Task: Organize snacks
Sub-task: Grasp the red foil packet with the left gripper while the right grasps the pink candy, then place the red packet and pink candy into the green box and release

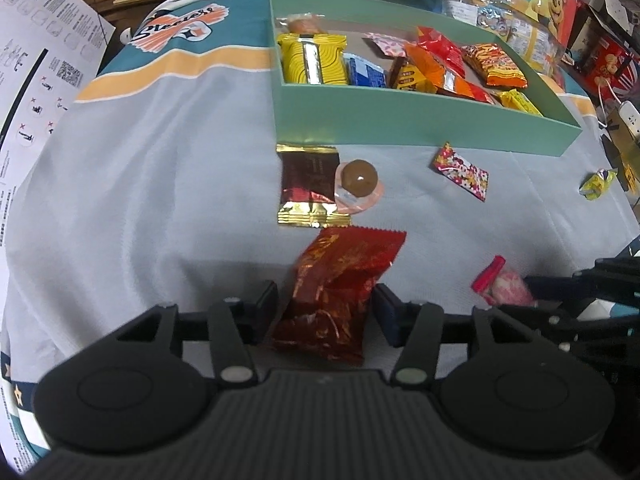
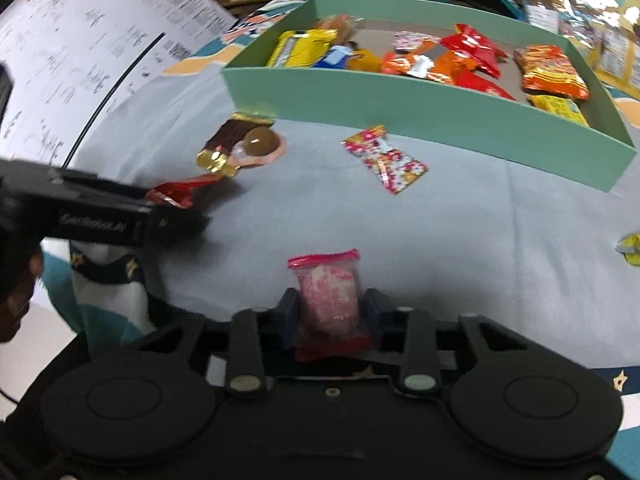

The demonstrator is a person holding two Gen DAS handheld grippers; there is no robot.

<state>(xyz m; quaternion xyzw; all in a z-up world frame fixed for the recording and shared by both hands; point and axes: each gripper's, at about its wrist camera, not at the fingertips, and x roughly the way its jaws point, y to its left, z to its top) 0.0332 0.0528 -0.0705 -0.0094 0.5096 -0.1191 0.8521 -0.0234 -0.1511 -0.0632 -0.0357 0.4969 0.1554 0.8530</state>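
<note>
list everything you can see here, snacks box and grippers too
green box: 1, mint green, far side of the cloth, holds a pile of yellow, orange, red and blue snack packs
dark brown wrapper: 1, brown with gold ends, just in front of the box
chocolate ball: 1, brown in a pinkish cup, touching the brown wrapper
flowered packet: 1, red and white pattern, right of the ball
yellow candy: 1, yellow, far right on the cloth
red foil pack: 1, shiny red, between the left fingers
pink packet: 1, pink with red ends, between the right fingers
cloth: 1, pale grey, teal and orange borders
printed sheet: 1, white, left edge
left gripper: black, closed on the red foil pack
right gripper: black, closed on the pink packet
</note>
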